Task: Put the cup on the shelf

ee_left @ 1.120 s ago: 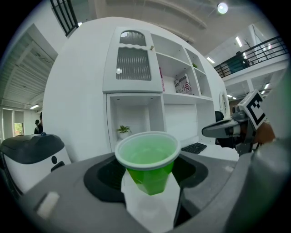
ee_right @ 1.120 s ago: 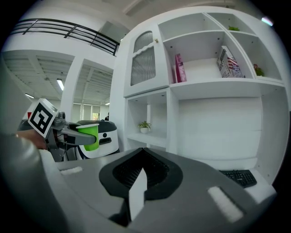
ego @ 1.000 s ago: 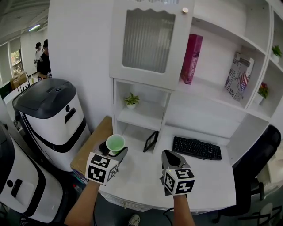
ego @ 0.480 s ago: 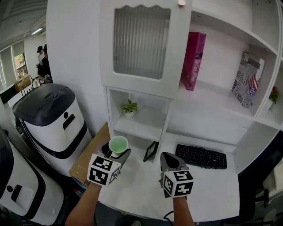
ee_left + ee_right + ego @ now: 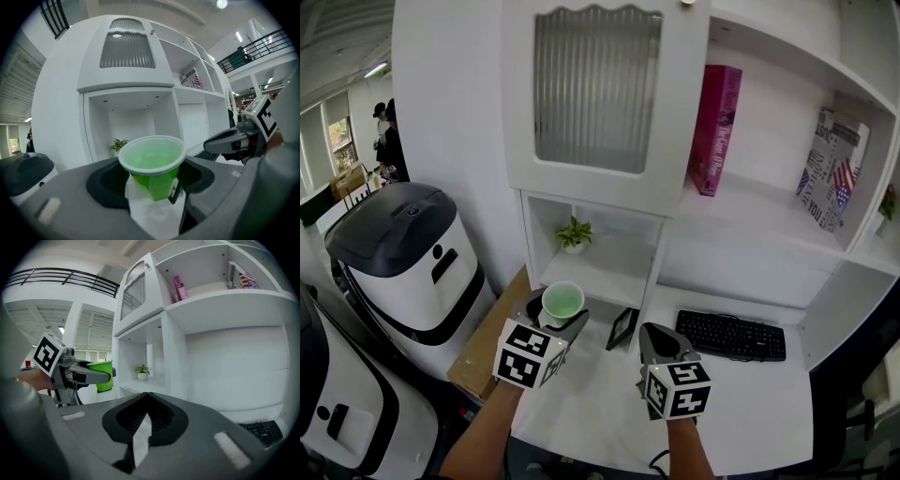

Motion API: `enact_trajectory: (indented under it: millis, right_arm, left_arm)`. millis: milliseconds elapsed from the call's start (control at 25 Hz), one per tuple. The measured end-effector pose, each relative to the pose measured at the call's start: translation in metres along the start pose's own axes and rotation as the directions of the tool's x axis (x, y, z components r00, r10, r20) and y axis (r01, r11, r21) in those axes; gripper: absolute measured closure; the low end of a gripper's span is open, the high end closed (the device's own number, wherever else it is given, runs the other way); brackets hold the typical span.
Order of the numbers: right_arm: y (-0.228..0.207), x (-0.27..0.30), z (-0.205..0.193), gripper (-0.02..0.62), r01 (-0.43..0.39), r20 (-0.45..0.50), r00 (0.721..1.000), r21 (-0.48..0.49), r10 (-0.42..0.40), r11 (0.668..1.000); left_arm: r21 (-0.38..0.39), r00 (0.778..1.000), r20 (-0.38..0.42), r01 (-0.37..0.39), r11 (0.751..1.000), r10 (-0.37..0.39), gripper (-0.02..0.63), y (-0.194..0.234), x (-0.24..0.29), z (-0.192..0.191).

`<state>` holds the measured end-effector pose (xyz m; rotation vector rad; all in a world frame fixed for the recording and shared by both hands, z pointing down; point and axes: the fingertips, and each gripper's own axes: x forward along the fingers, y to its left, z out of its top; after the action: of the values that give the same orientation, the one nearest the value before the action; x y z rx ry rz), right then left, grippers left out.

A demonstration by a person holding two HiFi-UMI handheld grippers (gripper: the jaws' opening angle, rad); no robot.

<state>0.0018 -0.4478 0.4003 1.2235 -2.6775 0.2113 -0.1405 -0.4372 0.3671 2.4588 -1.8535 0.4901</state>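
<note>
A green cup with a white rim stands upright in my left gripper, which is shut on it. In the left gripper view the cup fills the gap between the jaws, in front of the low open shelf. That shelf sits under the cabinet door, just beyond the cup, with a small potted plant at its back. My right gripper is shut and empty, held over the desk to the right. From the right gripper view the cup shows at left.
A black keyboard and a small picture frame lie on the white desk. A pink book and a patterned book stand on the upper shelf. A white and black bin stands at left. People stand far left.
My left gripper has carried the cup up and forward, closer to the low shelf opening. The right gripper has hardly moved.
</note>
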Motion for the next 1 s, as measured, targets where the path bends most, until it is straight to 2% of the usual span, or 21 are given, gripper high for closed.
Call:
enact_trajectory:
  millis: [240,600,1000]
  right_arm:
    - [-0.004,0.01,0.001,0.571,0.057,-0.004,0.998,0.008,-0.057,0.998]
    - [-0.003,0.019,-0.001,0.57,0.169,-0.02,0.985,0.022,-0.169,0.985]
    - [0.001,0.025,-0.006,0.569,0.253,-0.037,0.967,0.025,-0.252,0.967]
  left_arm:
    - [0.02,0.996,0.016,0.083,0.996,-0.083,0.293,0.003,0.026,0.011]
    - [0.046,0.976,0.036,0.212,0.976,-0.214,0.293,0.005,0.07,0.018]
    - [0.062,0.961,0.052,0.267,0.962,-0.27,0.293,0.009,0.112,0.023]
